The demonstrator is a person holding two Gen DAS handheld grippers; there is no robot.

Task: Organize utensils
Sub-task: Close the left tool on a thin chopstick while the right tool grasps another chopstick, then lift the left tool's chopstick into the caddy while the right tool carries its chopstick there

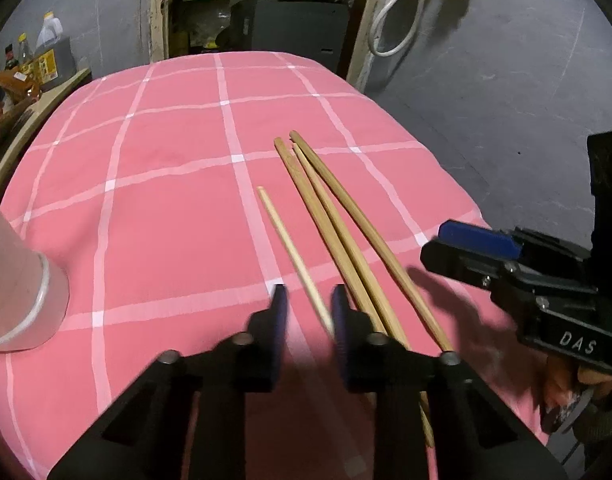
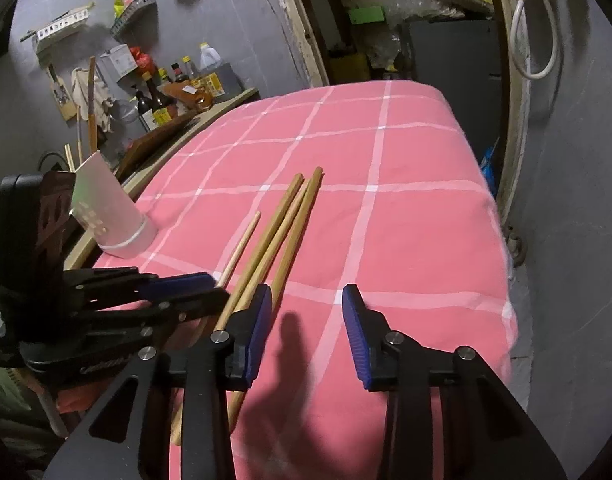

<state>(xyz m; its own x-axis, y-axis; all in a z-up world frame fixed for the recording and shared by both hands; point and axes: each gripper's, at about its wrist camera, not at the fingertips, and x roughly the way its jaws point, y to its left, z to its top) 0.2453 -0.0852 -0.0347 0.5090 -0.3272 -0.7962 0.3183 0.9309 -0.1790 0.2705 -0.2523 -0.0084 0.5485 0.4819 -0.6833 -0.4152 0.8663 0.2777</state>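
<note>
Several wooden chopsticks lie on the pink checked cloth: three darker ones (image 1: pixel 333 216) side by side and a thinner pale one (image 1: pixel 290 248) to their left. They also show in the right wrist view (image 2: pixel 282 224), with the pale one (image 2: pixel 242 248) on the left. My left gripper (image 1: pixel 306 308) is open, its blue pads either side of the pale chopstick's near end. It shows from the side in the right wrist view (image 2: pixel 202 292). My right gripper (image 2: pixel 306 312) is open and empty, just right of the chopsticks' near ends. A white holder cup (image 2: pixel 114 220) stands at the left edge.
The cup also shows at the left of the left wrist view (image 1: pixel 18 292). A side counter with bottles (image 2: pixel 174 92) runs beyond the table's left edge. The table (image 2: pixel 425 240) drops off at its right edge to a grey floor.
</note>
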